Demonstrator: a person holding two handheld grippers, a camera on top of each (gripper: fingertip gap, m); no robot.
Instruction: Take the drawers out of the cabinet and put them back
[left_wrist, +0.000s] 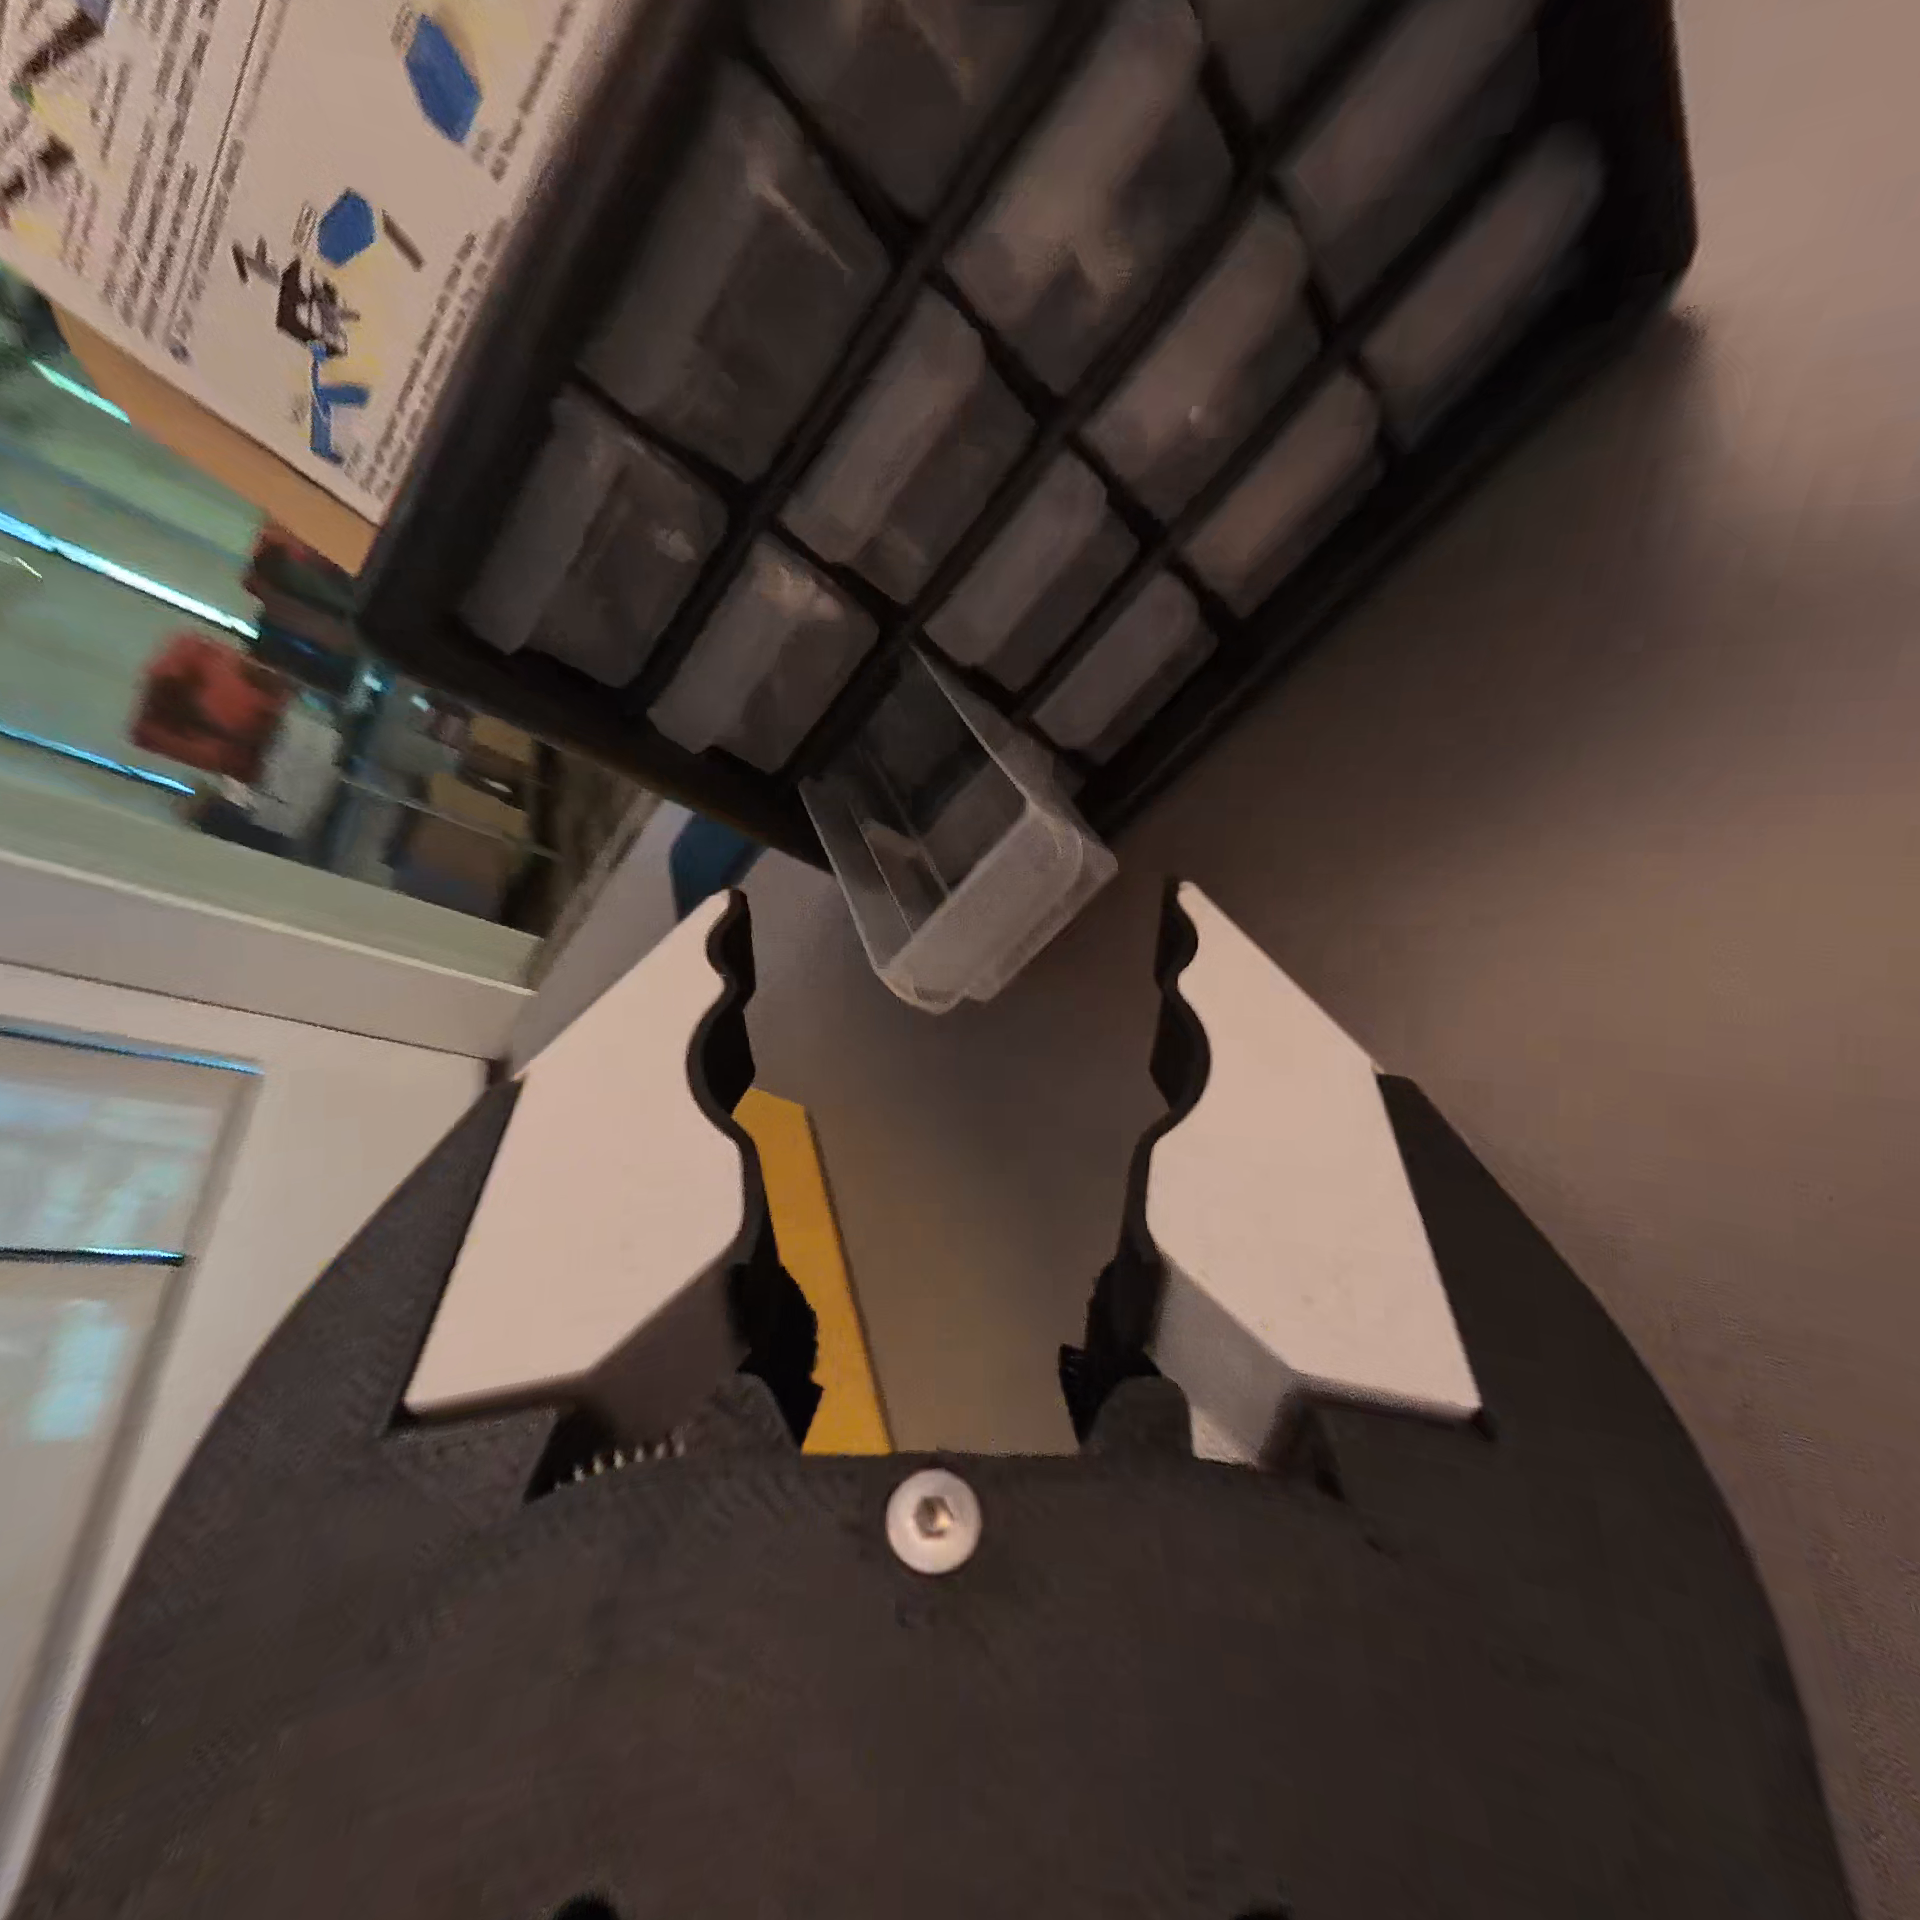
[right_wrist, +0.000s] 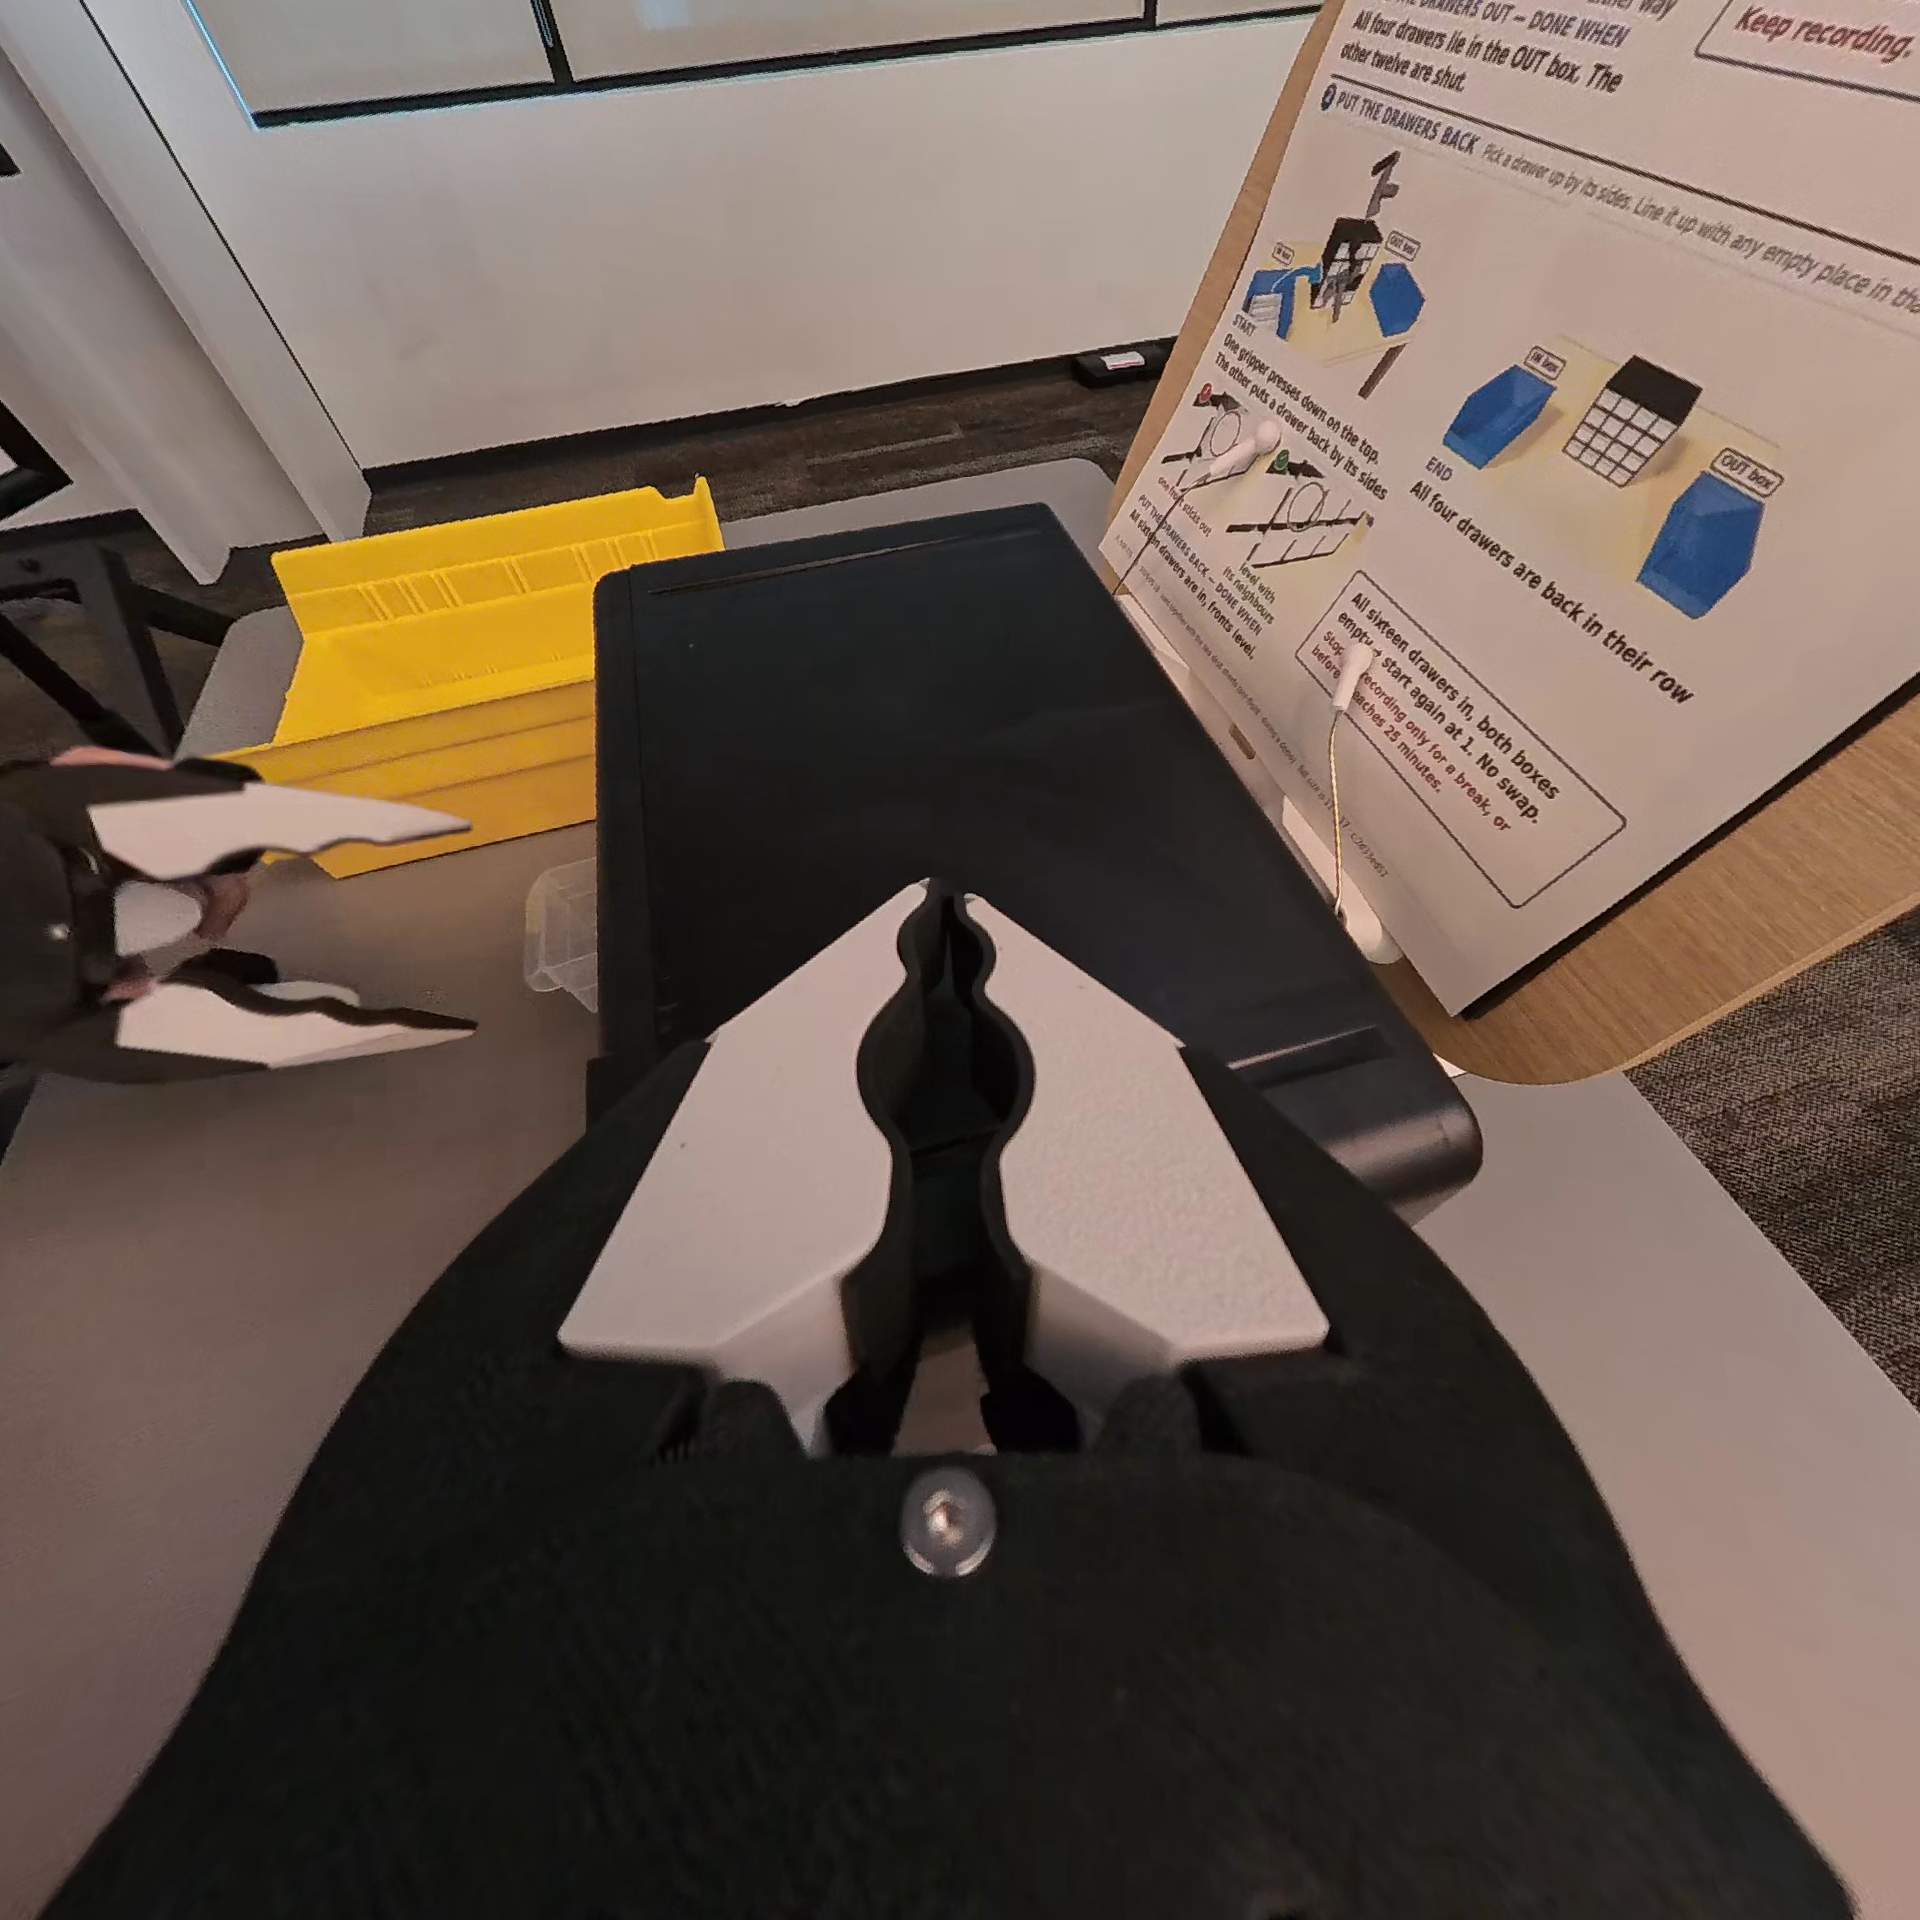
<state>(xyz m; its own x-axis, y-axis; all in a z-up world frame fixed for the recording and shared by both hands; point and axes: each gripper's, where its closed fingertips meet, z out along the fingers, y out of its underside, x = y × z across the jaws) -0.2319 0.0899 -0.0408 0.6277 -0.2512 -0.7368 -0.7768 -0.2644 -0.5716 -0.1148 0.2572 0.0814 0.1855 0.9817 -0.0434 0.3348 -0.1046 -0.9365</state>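
Note:
A black cabinet (left_wrist: 1039, 343) with a grid of clear drawers fills the top of the left wrist view, which is rolled. One clear drawer (left_wrist: 966, 883) in its bottom row is pulled partly out. My left gripper (left_wrist: 961, 914) is open, its fingertips on either side of the drawer's front end, apart from it. In the right wrist view my right gripper (right_wrist: 948, 894) is shut and empty, its tips on the cabinet's black top (right_wrist: 935, 727). The left gripper (right_wrist: 468, 925) shows there at the left, open, facing the drawer (right_wrist: 566, 935).
A yellow bin (right_wrist: 468, 665) stands on the grey table (right_wrist: 312, 1195) behind and left of the cabinet. A yellow piece (left_wrist: 810, 1268) shows between my left fingers. A white instruction board (right_wrist: 1558, 468) on a wooden stand leans right of the cabinet. One gripper's finger ends stand about 25 cm off the other's.

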